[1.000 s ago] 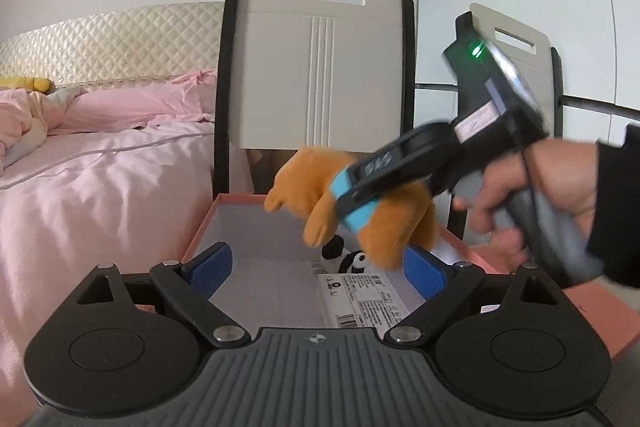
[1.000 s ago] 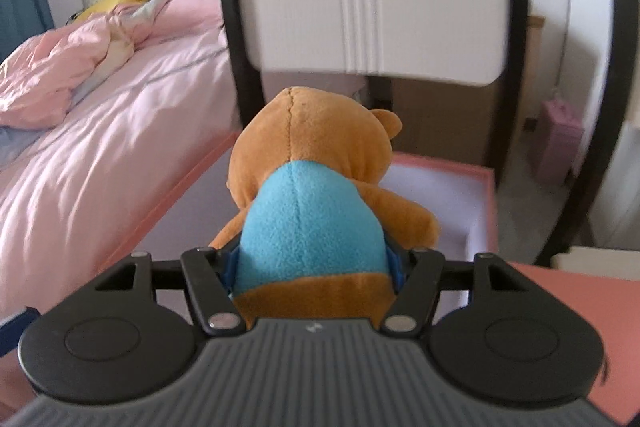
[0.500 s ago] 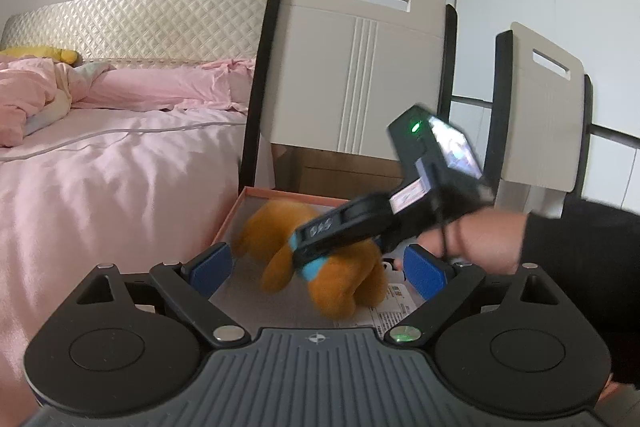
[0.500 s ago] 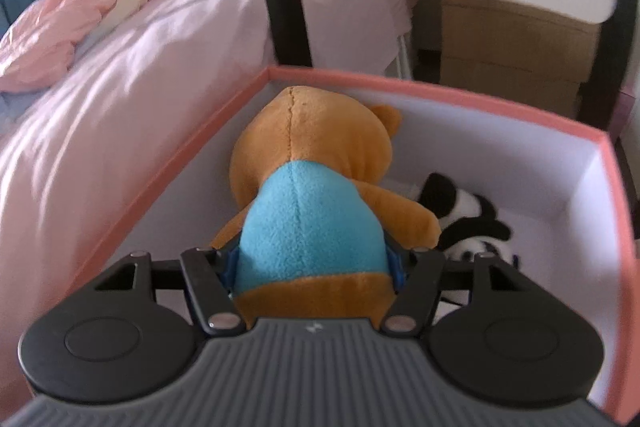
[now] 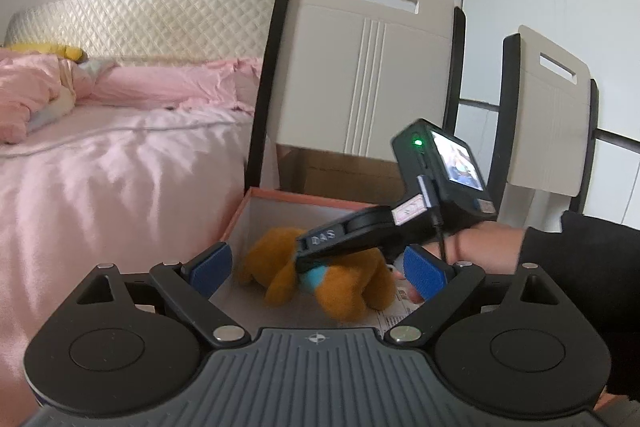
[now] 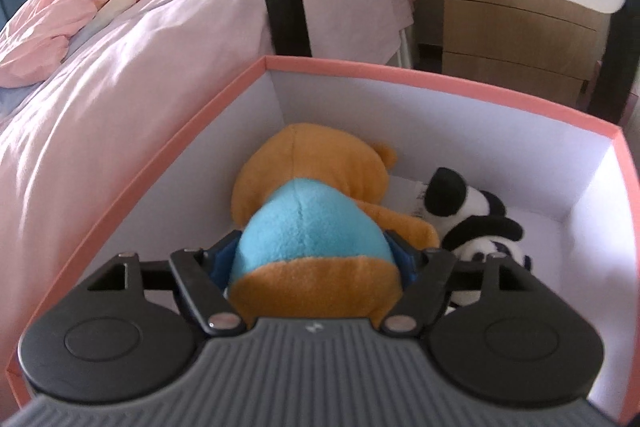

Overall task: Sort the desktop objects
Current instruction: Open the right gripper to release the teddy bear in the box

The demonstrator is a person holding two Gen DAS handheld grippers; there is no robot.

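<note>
Inside the pink box (image 6: 440, 79), the right gripper (image 6: 316, 255) clamps the brown bear (image 6: 316, 203) around its blue middle, a panda toy (image 6: 472, 215) just beside; the left gripper (image 5: 316, 267) hangs wide open, empty.

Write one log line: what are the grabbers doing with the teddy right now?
right gripper: shut on teddy bear | bear: low inside pink box, beside panda toy | left gripper: open, empty
</note>
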